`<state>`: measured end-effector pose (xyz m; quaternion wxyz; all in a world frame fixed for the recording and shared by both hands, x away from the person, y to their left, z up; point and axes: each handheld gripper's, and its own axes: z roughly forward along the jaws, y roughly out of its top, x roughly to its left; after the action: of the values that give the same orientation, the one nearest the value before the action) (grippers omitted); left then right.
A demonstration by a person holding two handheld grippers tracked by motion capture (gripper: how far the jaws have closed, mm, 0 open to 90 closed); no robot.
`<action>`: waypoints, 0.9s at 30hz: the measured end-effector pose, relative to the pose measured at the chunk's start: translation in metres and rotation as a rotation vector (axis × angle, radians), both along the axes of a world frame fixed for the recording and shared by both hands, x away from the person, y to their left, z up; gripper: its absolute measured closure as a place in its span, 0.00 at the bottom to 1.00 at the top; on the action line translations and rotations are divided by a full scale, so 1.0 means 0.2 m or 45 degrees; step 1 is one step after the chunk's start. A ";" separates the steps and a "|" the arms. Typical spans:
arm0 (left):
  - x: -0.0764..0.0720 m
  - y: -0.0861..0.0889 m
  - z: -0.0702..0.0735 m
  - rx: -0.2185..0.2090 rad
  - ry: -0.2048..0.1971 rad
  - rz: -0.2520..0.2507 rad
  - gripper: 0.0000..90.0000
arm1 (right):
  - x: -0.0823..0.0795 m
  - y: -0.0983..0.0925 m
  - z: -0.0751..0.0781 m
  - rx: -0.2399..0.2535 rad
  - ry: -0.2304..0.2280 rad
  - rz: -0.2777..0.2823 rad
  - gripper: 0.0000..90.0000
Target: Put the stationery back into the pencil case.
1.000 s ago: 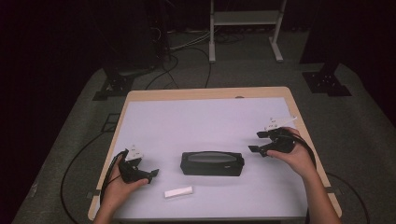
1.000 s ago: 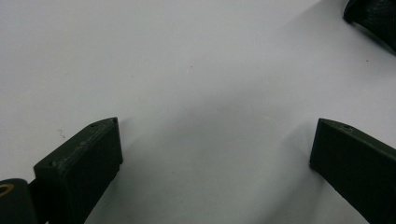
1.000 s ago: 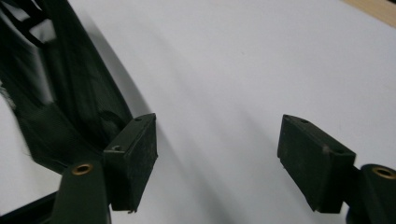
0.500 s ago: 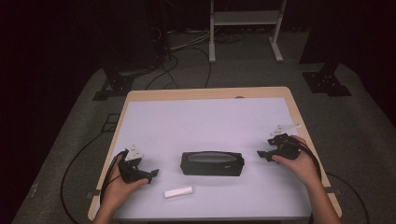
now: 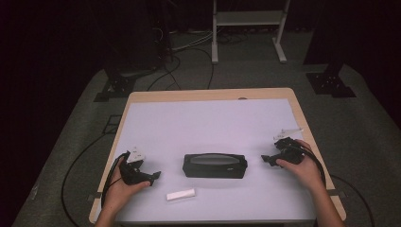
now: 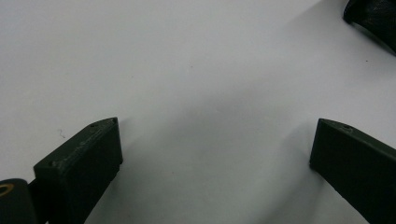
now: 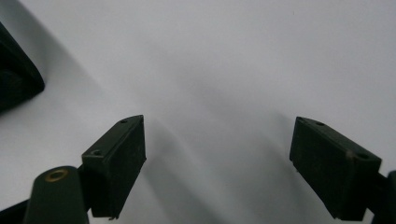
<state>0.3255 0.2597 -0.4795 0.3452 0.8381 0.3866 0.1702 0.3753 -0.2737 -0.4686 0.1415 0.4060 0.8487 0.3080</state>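
Observation:
A black oblong case (image 5: 215, 165) lies at the middle of the white table top (image 5: 208, 123), towards the front. A small white bar (image 5: 180, 194) lies in front of it, a little to the left. My left gripper (image 5: 155, 176) rests low on the table left of the case, open, with bare table between its jaws (image 6: 215, 154). The case's corner (image 6: 373, 18) shows at the top right of the left gripper view. My right gripper (image 5: 265, 160) sits right of the case, open and empty (image 7: 217, 158). The case's end (image 7: 16, 74) appears at that view's left edge.
The table has a wooden rim (image 5: 208, 94). Cables (image 5: 189, 52) run over the grey floor behind it. A white frame's legs (image 5: 248, 28) and dark stand bases (image 5: 331, 82) stand further back.
My right gripper has come down and drawn slightly towards the front, closer to the table by the case's right end. The left gripper, the case and the white bar have stayed put.

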 end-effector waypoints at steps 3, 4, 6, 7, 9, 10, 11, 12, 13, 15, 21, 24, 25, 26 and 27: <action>0.00 0.00 0.00 0.002 -0.001 -0.002 0.02 | 0.00 0.01 -0.01 -0.004 0.006 -0.007 0.16; 0.00 0.00 0.00 0.003 -0.001 -0.002 0.02 | 0.00 0.01 -0.02 0.008 0.005 -0.018 0.16; 0.00 0.00 0.00 0.002 0.000 -0.001 0.02 | -0.01 0.01 -0.03 0.021 -0.015 -0.039 0.14; 0.00 0.00 0.00 0.000 0.000 -0.001 0.02 | -0.02 0.01 -0.03 0.026 -0.036 -0.040 0.14; 0.00 0.01 0.01 -0.002 -0.001 0.000 0.04 | -0.03 0.00 -0.04 0.046 -0.063 -0.041 0.14; 0.00 0.01 0.01 -0.003 -0.004 0.002 0.05 | -0.03 0.00 -0.05 0.052 -0.075 -0.039 0.14; -0.01 0.01 0.02 -0.001 -0.010 -0.001 0.08 | -0.04 0.00 -0.05 0.061 -0.083 -0.045 0.14; -0.01 0.01 0.02 -0.001 -0.010 -0.001 0.15 | -0.04 0.00 -0.05 0.061 -0.083 -0.045 0.14; -0.01 0.02 0.03 -0.003 -0.006 -0.016 0.17 | -0.05 -0.01 -0.06 0.078 -0.109 -0.042 0.14; -0.01 0.01 0.03 0.003 -0.001 -0.035 0.19 | -0.06 -0.02 -0.07 0.099 -0.129 -0.042 0.14; -0.03 -0.02 0.06 -0.007 0.041 -0.098 0.25 | -0.06 -0.02 -0.07 0.099 -0.129 -0.043 0.14; -0.04 -0.04 0.07 0.008 0.055 -0.125 0.30 | -0.06 -0.02 -0.07 0.101 -0.130 -0.044 0.14; -0.04 -0.04 0.07 0.008 0.055 -0.125 0.31 | -0.06 -0.02 -0.07 0.101 -0.130 -0.044 0.14; -0.05 -0.04 0.08 0.010 0.061 -0.130 0.31 | -0.06 -0.02 -0.07 0.101 -0.131 -0.043 0.14; -0.05 -0.04 0.09 0.014 0.064 -0.138 0.32 | -0.06 -0.02 -0.08 0.102 -0.131 -0.043 0.14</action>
<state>0.3158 0.2509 -0.4620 0.3395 0.8637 0.3482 0.1324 0.3641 -0.2776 -0.4836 0.1737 0.4094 0.8204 0.3596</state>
